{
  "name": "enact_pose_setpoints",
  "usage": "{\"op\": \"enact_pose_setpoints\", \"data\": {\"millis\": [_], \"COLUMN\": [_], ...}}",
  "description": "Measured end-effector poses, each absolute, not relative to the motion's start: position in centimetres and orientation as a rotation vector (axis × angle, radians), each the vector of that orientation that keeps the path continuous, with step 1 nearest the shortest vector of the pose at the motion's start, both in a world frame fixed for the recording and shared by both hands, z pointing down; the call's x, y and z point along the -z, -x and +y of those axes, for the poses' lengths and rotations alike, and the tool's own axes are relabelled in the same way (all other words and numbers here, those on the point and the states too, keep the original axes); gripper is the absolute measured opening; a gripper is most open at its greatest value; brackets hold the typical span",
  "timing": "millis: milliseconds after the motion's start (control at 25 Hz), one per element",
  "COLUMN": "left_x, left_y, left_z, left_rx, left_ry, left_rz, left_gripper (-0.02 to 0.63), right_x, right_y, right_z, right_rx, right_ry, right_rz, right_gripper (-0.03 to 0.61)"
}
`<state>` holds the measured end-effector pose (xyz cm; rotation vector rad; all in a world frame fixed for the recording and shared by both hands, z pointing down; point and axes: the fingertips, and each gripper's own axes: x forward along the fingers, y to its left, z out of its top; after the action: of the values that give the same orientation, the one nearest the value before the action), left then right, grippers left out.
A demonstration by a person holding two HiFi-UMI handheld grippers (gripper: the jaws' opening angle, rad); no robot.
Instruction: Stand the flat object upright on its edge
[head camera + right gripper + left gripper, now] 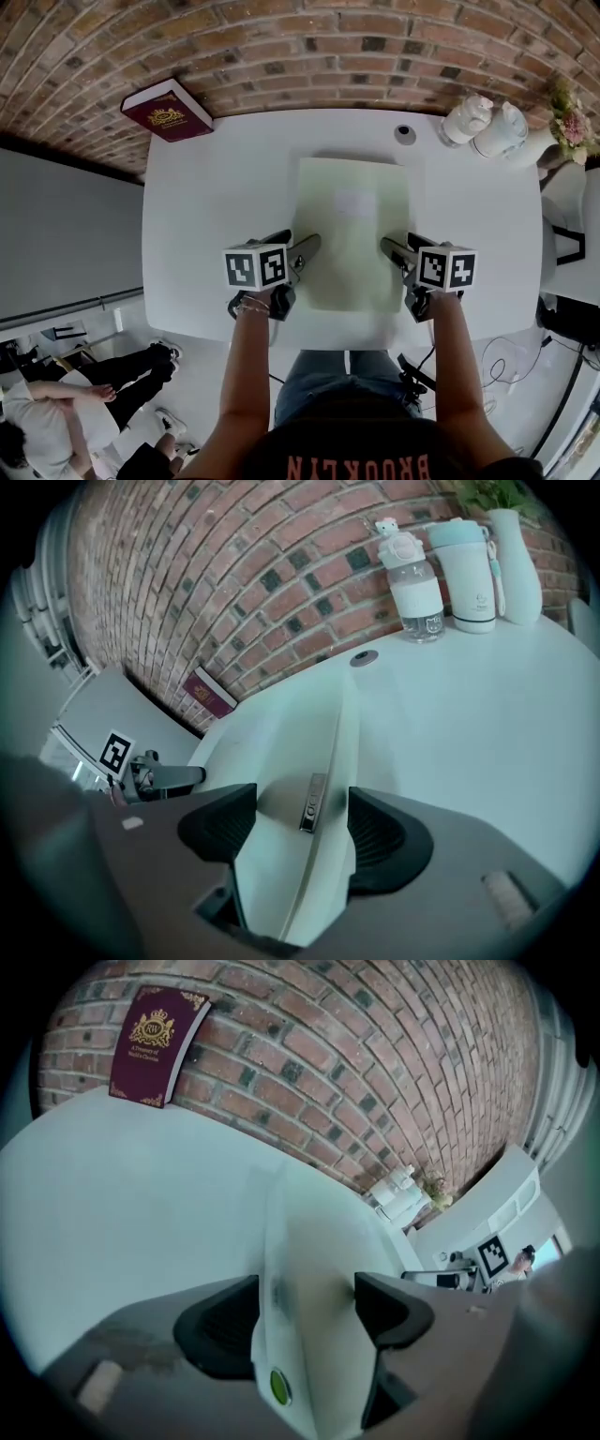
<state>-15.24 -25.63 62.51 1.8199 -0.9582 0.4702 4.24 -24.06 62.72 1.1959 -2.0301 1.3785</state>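
Left tool and right tool, jaws spread wide and gripping nothing, straddle opposite edges of the pale green flat slab lying on the white bench; clamping both evenly before tilting seems best.

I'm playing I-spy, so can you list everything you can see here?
table: one, white, against the brick wall
flat object: one, pale green, lying flat mid-table
book: one, dark red, leaning on the wall, back left
bottle: one, clear with white cap, back right
tumbler: one, white and pale blue, beside the bottle
vase: one, white, holds flowers, far right
small round thing: one, grey, beyond the flat object
bystanders: maybe two, dark trousers, lower left floor
left hand-held gripper: one, dark, open at the flat object's left edge
right hand-held gripper: one, dark, open at its right edge
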Motion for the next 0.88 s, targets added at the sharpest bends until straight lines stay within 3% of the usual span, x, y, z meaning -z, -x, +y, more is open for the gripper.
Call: {"op": "enact_pose_setpoints", "data": {"millis": [320, 880], "left_x": [-63.5, -62.0], "left_y": [15.0, 14.6], "left_z": [-25.4, -24.9], "left_rx": [-0.453, -0.477], "left_ry": [-1.78, -1.81], "left_rz": [-0.906, -0.945], "left_gripper": [0.293, 0.285], "right_x": [-63.2, -61.9], "right_y": [-4.2, -4.5], "right_z": [-24.0, -22.8], "right_rx": [-1.394, -1.415], "right_ry": [-1.188, -1.265], "right_rz": [-1.973, -1.972], "right_gripper": [0.287, 0.274]}}
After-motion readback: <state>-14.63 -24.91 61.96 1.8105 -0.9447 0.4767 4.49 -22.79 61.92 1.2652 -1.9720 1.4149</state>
